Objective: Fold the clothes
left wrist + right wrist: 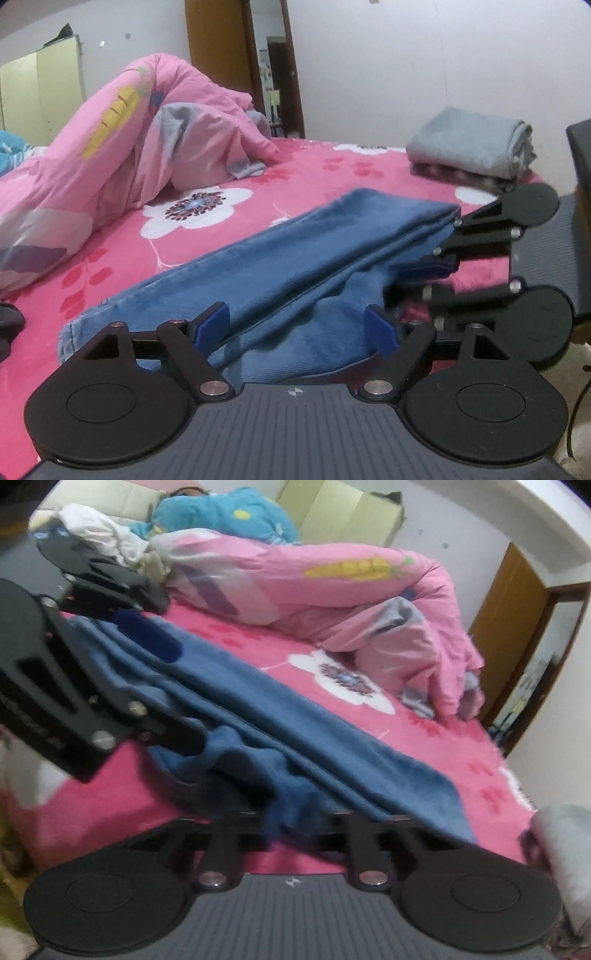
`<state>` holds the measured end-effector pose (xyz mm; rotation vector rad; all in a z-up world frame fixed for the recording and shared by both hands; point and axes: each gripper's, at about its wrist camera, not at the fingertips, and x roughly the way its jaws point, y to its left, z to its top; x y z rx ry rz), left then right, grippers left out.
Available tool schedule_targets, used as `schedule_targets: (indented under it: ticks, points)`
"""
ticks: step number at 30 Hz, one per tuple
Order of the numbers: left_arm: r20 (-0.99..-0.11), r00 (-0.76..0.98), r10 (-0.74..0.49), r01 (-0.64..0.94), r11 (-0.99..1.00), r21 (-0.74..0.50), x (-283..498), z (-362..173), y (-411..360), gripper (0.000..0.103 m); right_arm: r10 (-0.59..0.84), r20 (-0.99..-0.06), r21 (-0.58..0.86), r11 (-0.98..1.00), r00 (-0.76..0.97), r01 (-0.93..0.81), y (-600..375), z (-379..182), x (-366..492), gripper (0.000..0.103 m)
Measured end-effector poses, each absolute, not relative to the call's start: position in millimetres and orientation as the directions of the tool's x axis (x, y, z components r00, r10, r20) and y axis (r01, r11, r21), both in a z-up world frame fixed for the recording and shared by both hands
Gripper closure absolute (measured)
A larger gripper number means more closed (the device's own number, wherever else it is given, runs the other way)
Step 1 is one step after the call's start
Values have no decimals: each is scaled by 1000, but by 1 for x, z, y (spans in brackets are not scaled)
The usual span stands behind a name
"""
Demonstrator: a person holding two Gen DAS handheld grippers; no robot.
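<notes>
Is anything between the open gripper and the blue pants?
No. The left gripper is open, its blue fingers either side of the blue pants, with nothing visible in between.

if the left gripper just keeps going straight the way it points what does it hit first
Most likely the blue jeans: the left gripper has its jaws open with the denim lying right between and ahead of them on the pink bedsheet. Depth is hard to judge in the fisheye.

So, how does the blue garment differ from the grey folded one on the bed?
The blue garment lies long and loosely doubled near the camera; the grey folded one is a compact bundle further back. The blue one rests directly on the pink floral sheet; the grey one sits on another folded item. Both lie on the bed.
</notes>
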<state>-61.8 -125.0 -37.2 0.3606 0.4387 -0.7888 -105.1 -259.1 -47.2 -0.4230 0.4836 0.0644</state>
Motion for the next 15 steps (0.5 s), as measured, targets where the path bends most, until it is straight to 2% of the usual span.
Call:
schedule_targets:
  ticks: [3,10,15]
  points:
    - [-506,626,-594,747,642,170,-61,-36,-127,22,-45,-408,-349,930,912,-111,-265,-43,-110,97]
    - [-531,600,-599,784,573,239,-56,-44,-149,22,-32,-386,-319,942,922,-101,-272,-42,-112,99]
    - [-551,556,-622,814,543,208,-52,-41,-154,22,-35,-381,-301,950,924,-88,-277,-40,-108,99]
